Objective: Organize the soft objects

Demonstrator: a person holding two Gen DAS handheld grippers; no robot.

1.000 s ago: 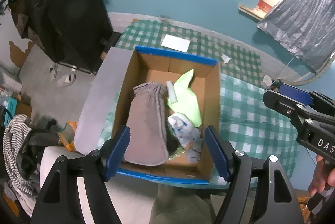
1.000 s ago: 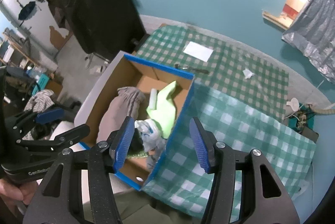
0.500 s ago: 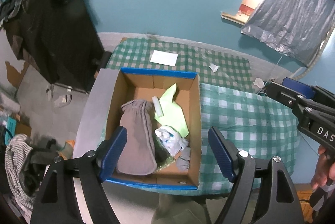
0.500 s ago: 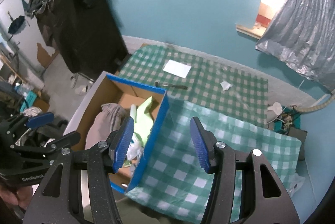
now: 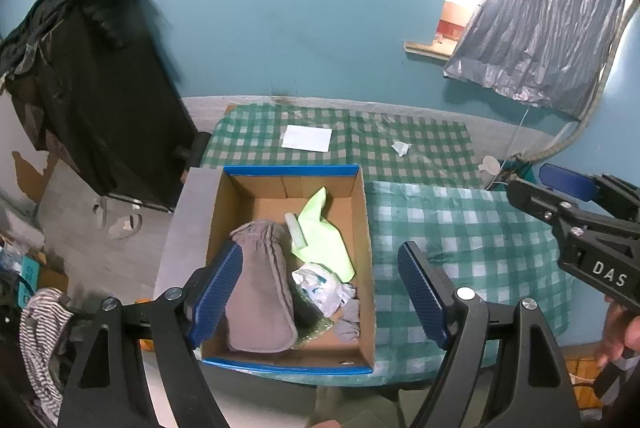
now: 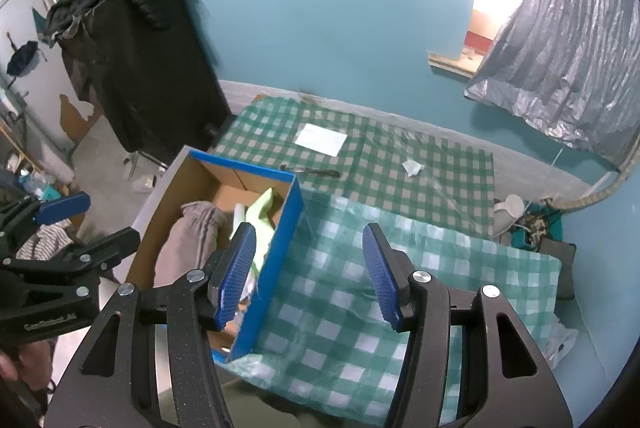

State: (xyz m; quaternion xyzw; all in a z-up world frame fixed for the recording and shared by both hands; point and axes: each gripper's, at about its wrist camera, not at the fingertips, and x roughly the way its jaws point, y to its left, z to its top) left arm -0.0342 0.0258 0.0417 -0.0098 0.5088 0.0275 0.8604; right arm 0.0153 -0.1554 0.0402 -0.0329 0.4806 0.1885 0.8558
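Note:
A cardboard box with blue-taped rims (image 5: 362, 212) (image 6: 294, 212) sits at the left end of the checked table. Inside lie a grey-brown folded cloth (image 5: 260, 292) (image 6: 188, 240), a lime-green cloth (image 5: 324, 236) (image 6: 260, 216), a white printed bundle (image 5: 320, 288), a small grey piece (image 5: 348, 320) and a white tube (image 5: 294, 234). My left gripper (image 5: 320, 292) hangs open high above the box with nothing between its fingers. My right gripper (image 6: 308, 272) is open and empty too, above the box's right wall and the tablecloth.
A green checked cloth (image 6: 400, 268) covers the table. At the far side lie a white paper (image 5: 307, 138) (image 6: 322, 140), a crumpled scrap (image 5: 401, 147) (image 6: 413, 167) and a dark utensil (image 6: 310, 170). A black draped garment (image 5: 92, 88) stands left. A silver sheet (image 6: 568, 60) hangs right.
Both grippers have risen and pulled back from the box, so the box looks smaller and more of the table and wall shows. Both stay open and empty.

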